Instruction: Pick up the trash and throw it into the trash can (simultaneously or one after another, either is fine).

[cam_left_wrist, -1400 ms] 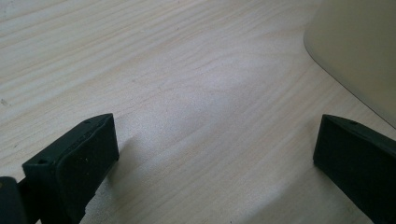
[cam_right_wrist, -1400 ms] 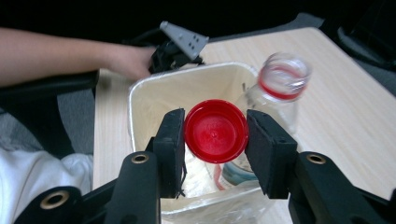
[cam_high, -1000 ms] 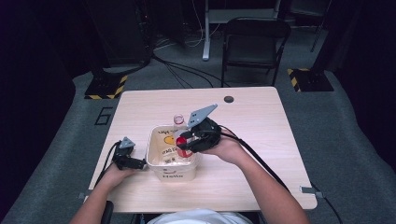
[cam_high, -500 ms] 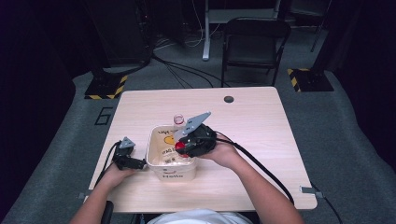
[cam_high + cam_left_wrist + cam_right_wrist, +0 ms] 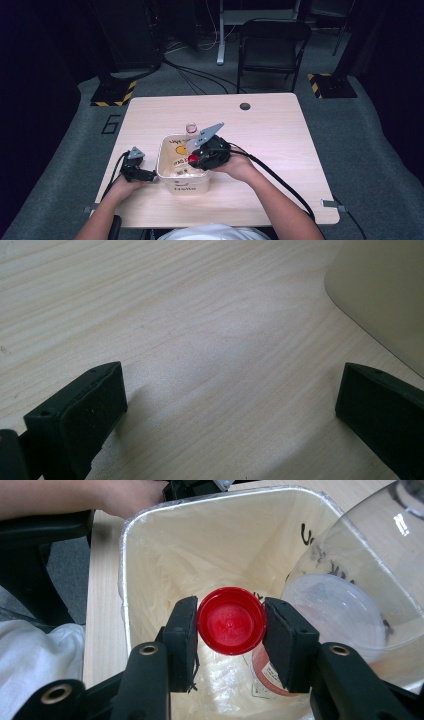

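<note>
Risk view, bin drop. Your right gripper [image 5: 230, 622] is clenched on the red cap [image 5: 231, 620], at the centre of the right gripper view, over the lined bin [image 5: 150, 540]. In the high view the cap [image 5: 193, 158] sits just left of centre, above the bin [image 5: 182, 186].

The pads grip only the cap's rim (a thin, slick edge). A tilt could let it squirt sideways and land on the worktop [image 5: 280, 135].

A clear container [image 5: 360, 580] crowds the right of that frame, and a red-labelled bottle [image 5: 265, 672] lies beneath, so the falling cap may bounce off them.

Your left gripper [image 5: 230, 405] stands released on the worktop beside the bin wall [image 5: 385, 295]. A nudge there would shift the bin.
</note>
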Available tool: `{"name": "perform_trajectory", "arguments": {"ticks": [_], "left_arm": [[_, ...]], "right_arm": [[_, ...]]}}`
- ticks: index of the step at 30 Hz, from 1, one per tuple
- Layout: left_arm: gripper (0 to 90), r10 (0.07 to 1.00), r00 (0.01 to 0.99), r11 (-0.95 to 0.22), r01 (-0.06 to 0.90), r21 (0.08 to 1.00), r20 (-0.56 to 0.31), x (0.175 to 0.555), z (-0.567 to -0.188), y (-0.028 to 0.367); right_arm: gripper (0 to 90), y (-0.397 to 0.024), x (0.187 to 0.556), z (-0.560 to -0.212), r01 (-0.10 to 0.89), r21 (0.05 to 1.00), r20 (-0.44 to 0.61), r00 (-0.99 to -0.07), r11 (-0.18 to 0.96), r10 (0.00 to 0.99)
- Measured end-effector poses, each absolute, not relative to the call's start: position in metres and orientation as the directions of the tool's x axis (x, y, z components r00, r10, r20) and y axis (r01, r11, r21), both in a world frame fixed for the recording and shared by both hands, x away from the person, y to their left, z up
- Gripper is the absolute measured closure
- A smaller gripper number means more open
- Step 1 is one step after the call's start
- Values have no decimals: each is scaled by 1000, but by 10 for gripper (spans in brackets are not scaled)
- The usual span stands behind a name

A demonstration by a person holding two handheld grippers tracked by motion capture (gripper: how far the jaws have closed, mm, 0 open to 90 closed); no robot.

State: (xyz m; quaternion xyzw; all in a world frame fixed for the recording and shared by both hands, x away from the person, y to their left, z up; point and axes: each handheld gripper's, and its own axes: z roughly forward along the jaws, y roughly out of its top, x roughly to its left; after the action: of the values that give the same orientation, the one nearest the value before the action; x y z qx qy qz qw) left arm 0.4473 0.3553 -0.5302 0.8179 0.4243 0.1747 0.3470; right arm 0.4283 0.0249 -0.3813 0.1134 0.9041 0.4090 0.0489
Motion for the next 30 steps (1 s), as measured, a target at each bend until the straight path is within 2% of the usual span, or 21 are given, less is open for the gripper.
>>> {"name": "perform_trajectory", "arguments": {"ticks": [9, 21, 30], "left_arm": [[0, 815, 579, -399, 573, 716, -9, 447, -530, 355], [0, 817, 577, -392, 571, 721, -12, 446, -531, 355], [0, 809, 588, -407, 573, 711, -11, 438, -530, 359]], "right_arm": [[546, 23, 429, -382, 171, 753, 9, -968, 635, 251], [478, 3, 424, -363, 158, 782, 1, -968, 603, 252], [453, -12, 424, -347, 130, 802, -48, -958, 582, 281]]}}
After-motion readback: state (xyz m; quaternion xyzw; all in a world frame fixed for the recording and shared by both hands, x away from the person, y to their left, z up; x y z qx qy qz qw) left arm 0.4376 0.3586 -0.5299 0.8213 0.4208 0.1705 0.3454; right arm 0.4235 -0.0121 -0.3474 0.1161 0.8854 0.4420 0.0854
